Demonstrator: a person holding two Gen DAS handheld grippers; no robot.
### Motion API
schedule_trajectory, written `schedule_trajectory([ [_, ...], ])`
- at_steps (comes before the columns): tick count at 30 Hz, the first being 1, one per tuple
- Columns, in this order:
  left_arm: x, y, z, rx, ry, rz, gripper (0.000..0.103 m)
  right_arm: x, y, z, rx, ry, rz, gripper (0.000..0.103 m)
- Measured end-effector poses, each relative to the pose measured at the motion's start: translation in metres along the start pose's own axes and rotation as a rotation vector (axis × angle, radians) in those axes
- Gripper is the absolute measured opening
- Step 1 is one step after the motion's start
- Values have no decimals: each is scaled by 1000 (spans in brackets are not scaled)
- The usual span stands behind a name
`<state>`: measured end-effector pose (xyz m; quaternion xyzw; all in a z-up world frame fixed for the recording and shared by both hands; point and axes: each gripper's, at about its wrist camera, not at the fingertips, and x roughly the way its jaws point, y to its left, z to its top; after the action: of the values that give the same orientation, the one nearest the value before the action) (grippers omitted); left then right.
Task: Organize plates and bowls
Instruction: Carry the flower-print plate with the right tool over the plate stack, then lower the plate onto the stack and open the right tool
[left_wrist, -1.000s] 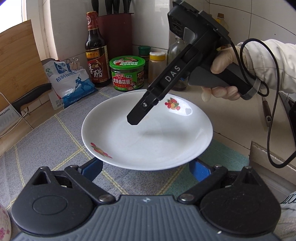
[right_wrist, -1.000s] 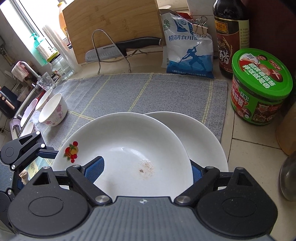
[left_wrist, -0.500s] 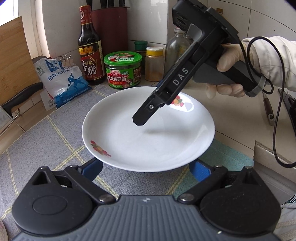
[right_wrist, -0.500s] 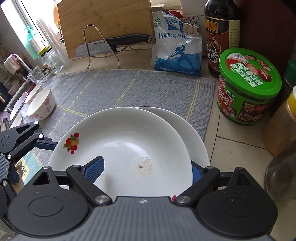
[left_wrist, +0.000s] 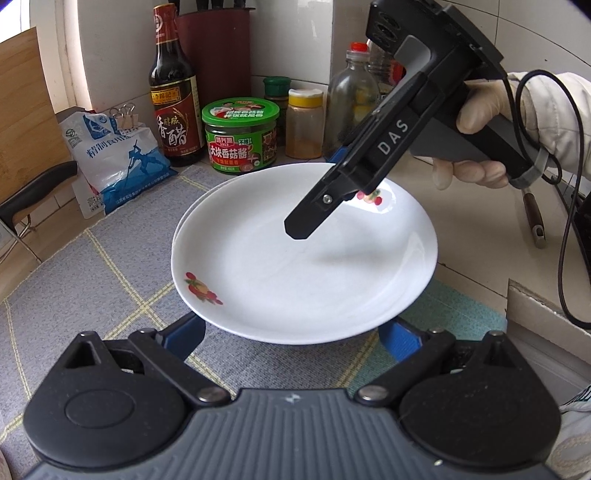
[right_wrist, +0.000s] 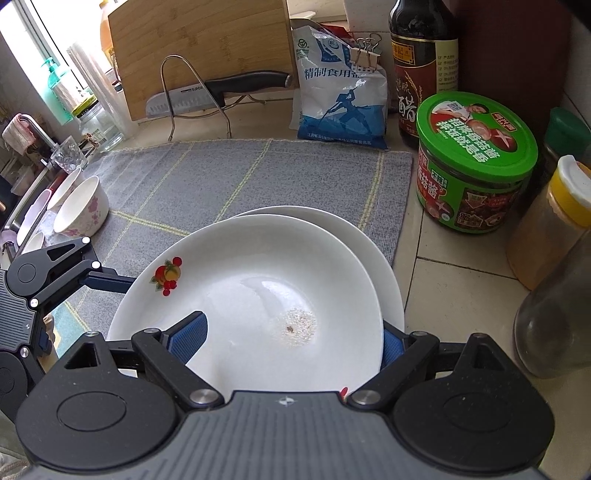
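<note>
A white plate (left_wrist: 295, 273) (right_wrist: 251, 280) with fruit decals lies partly over a second white plate (right_wrist: 373, 240), whose rim (left_wrist: 180, 225) peeks out at the left. My left gripper (left_wrist: 293, 334) has its jaws wide and level. Both blue pads are hidden under the upper plate's near edge, and one of its fingers (right_wrist: 107, 278) reaches under the plate's left rim. My right gripper (right_wrist: 291, 341) also stands wide. Its left pad (right_wrist: 188, 336) hovers over the plate and casts a shadow on it; its right pad (right_wrist: 392, 349) is outside the rim.
Both plates are on a grey checked mat (right_wrist: 229, 173). A green-lidded jar (right_wrist: 472, 162), a vinegar bottle (left_wrist: 171, 92), spice jars and a salt bag (right_wrist: 340, 92) crowd the back corner. A flowered bowl (right_wrist: 81, 206) sits at the mat's left by the sink, and a knife (right_wrist: 221, 92) on a rack.
The upper plate and both grippers have shifted together toward the jars. It now covers more of the lower plate, whose rim has come into the left wrist view.
</note>
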<state>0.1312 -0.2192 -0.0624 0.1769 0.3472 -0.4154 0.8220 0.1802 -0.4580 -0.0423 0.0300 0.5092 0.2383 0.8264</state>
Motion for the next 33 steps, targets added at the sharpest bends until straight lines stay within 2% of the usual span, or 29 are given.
schedule_trajectory([
  [16,0,1,0,21,-12,-5,100,-13,3,-3,33,-15,-32,101],
  [21,-6,2,-3,13,-21,6,100,-14,8,-3,64,-13,-72,103],
  [33,-29,7,-6,-11,-93,57,100,-19,13,-13,94,-6,-141,103],
])
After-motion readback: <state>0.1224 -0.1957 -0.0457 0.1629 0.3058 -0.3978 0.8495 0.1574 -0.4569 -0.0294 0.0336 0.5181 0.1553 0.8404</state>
